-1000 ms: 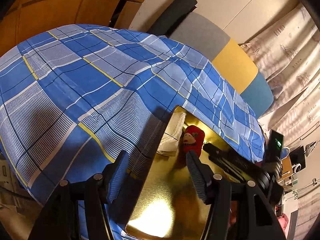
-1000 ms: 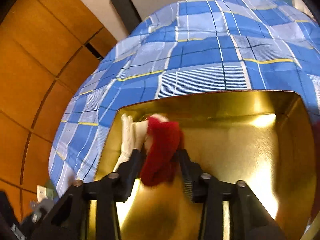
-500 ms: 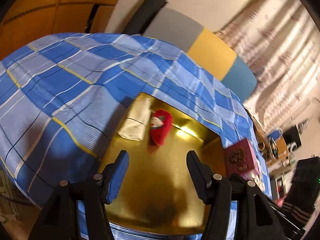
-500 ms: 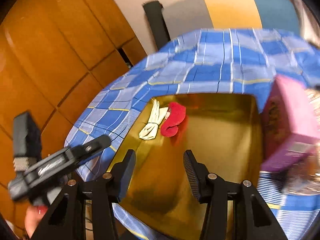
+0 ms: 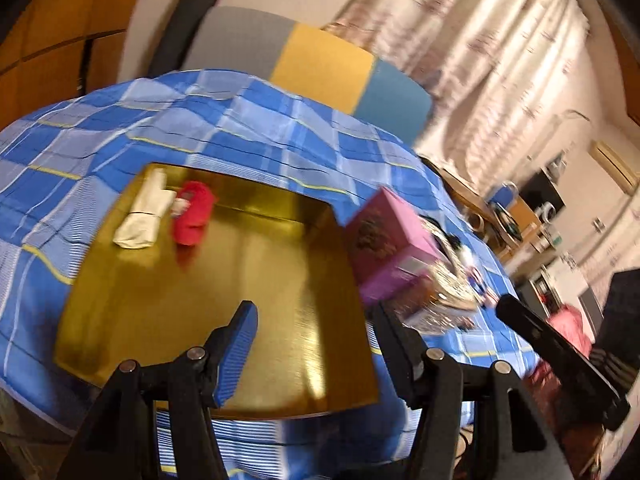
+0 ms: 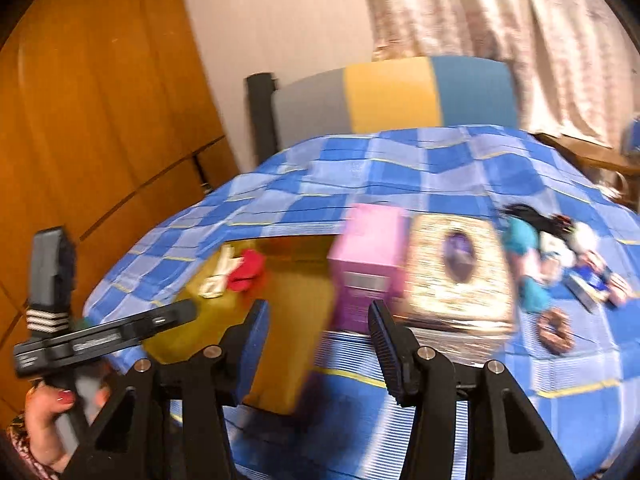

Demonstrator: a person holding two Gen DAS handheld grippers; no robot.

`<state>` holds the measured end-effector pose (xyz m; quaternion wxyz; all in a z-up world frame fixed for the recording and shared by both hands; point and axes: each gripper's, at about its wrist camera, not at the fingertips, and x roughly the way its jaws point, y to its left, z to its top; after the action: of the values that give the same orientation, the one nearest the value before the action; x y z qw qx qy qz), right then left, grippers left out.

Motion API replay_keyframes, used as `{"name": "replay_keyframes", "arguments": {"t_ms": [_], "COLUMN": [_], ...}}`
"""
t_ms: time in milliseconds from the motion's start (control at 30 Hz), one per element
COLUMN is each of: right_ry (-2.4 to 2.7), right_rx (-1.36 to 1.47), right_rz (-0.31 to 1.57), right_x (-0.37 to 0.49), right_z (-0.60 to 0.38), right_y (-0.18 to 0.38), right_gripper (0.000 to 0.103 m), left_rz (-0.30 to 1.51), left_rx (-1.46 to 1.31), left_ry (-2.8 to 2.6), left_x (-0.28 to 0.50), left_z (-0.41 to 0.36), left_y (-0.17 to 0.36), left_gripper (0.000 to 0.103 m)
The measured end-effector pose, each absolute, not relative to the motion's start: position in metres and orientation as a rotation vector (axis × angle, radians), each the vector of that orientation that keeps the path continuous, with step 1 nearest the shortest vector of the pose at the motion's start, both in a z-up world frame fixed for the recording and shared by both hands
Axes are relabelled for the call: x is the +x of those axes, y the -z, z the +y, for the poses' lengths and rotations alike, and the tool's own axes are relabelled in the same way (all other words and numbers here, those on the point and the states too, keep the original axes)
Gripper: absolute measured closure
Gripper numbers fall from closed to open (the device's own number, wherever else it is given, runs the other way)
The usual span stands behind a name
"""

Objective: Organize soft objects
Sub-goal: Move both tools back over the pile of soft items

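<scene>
Above the near edge of the gold tray [image 5: 224, 312], the left gripper [image 5: 314, 344] hangs released, nothing between its fingers. Over the checked cloth [image 6: 400, 168] the right gripper [image 6: 318, 342] is likewise empty and unclenched. Far inside the tray, a red soft toy [image 5: 194, 214] lies touching a cream cloth roll [image 5: 144, 212]; a pink box [image 6: 370, 256] stands beside the tray.

L gripper [image 5: 312, 344] agape, R gripper [image 6: 316, 340] agape, both empty

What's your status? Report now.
Left gripper and right gripper open, empty. Red toy beside white cloth in gold tray. Pink box ahead.
</scene>
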<state>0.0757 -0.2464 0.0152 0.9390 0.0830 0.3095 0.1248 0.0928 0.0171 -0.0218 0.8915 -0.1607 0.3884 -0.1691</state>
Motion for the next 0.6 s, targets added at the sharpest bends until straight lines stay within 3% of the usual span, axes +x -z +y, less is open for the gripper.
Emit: {"name": "replay_keyframes", "arguments": {"t_ms": [600], "right_ry": [0.093], "right_rx": [0.245], "right_rz": [0.757], "right_x": [0.08], "right_z": [-0.408], "right_y": [0.04], "right_gripper": [0.05], "left_rz": [0.875], "left_rx": [-0.164], "left_ry": [0.561], "left_x": [0.077], "left_z": [-0.093], "left_y": [0.022], "left_gripper": [0.042]}}
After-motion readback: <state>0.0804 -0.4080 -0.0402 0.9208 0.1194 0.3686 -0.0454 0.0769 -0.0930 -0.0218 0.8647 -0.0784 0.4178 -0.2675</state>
